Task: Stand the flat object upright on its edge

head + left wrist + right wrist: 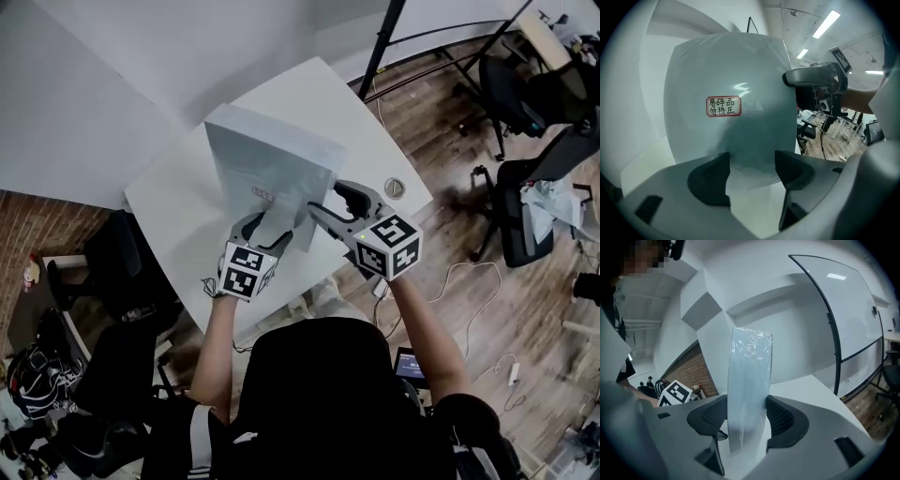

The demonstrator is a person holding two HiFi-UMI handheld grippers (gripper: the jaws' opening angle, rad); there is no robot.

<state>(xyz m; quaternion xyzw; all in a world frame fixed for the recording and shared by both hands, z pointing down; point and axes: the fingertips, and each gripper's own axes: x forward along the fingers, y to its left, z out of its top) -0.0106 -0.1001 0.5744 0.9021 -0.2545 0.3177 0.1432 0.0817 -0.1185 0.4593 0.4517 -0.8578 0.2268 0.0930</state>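
Note:
A flat pale packet (267,169), wrapped in clear film with a small red-framed label (723,106), stands tilted up on the white table (173,202). In the right gripper view I see it edge-on (749,380), held between both pads. My right gripper (323,202) (746,418) is shut on its right edge. My left gripper (266,234) (751,173) faces the packet's broad side (736,131) with its jaws spread wide. Only the packet's lower corner dips between them. The right gripper's fingers (811,77) show at the packet's edge in the left gripper view.
A small round fitting (395,187) sits near the table's right edge. Office chairs stand to the right (525,225) and left (117,272) of the table. A black stand pole (380,47) rises behind it, by a white wall.

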